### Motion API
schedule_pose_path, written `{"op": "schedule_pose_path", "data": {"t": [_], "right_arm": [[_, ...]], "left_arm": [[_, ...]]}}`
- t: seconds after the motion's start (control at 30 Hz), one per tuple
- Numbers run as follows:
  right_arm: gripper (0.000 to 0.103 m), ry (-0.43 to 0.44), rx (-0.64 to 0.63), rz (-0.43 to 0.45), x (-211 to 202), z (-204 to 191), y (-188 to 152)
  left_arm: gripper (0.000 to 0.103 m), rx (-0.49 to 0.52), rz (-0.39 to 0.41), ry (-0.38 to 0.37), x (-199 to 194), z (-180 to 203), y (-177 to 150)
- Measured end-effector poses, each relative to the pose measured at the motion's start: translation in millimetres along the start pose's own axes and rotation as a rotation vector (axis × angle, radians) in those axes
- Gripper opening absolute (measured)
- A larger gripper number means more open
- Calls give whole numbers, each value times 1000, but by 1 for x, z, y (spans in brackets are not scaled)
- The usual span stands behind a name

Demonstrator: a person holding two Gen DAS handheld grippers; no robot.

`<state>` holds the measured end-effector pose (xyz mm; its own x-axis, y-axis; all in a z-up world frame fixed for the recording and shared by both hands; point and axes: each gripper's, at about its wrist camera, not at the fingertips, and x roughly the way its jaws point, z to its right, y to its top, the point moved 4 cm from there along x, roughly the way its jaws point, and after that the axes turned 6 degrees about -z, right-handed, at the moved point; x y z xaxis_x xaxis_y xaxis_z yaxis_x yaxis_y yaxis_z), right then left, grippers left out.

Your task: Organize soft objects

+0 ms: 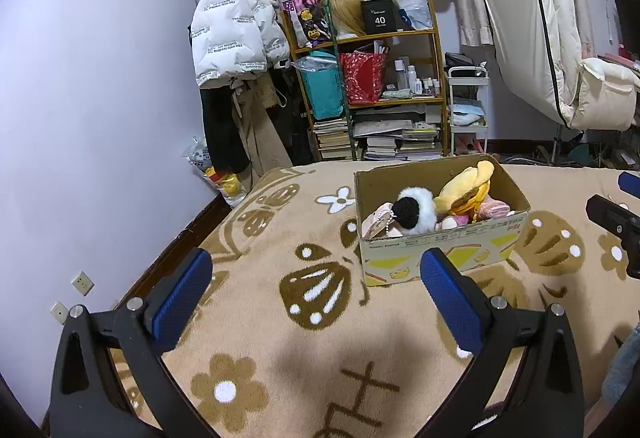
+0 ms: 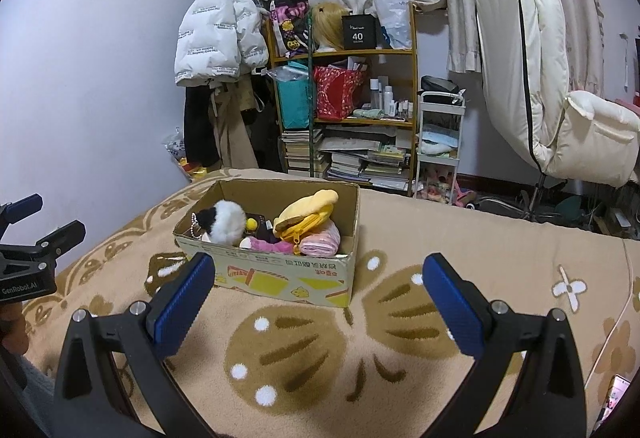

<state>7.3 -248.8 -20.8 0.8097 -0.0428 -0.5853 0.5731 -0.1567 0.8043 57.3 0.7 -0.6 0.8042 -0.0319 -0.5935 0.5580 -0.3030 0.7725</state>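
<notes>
An open cardboard box (image 1: 440, 250) stands on the beige patterned blanket (image 1: 300, 358). It holds a white and black fluffy toy (image 1: 414, 212), a yellow plush (image 1: 466, 190) and a pink soft item (image 1: 496, 209). My left gripper (image 1: 316, 270) is open and empty, above the blanket just short of the box. In the right wrist view the box (image 2: 280, 274) holds the same fluffy toy (image 2: 224, 220), yellow plush (image 2: 308, 216) and pink item (image 2: 320, 242). My right gripper (image 2: 318, 274) is open and empty in front of the box.
A wooden shelf (image 1: 372, 86) with bags, books and bottles stands beyond the bed, by hanging coats (image 1: 232, 34). A white cart (image 2: 438, 142) and a cream chair (image 2: 560, 98) stand to the right. The purple wall (image 1: 100, 98) borders the bed's left side.
</notes>
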Motion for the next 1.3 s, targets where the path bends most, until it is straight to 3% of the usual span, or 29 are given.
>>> {"op": "schedule_pose_path", "data": {"t": [1.3], "right_arm": [[103,-2,2,0,1,2,0]], "left_arm": [[103,-3,-12,7,5,4,-9]]}}
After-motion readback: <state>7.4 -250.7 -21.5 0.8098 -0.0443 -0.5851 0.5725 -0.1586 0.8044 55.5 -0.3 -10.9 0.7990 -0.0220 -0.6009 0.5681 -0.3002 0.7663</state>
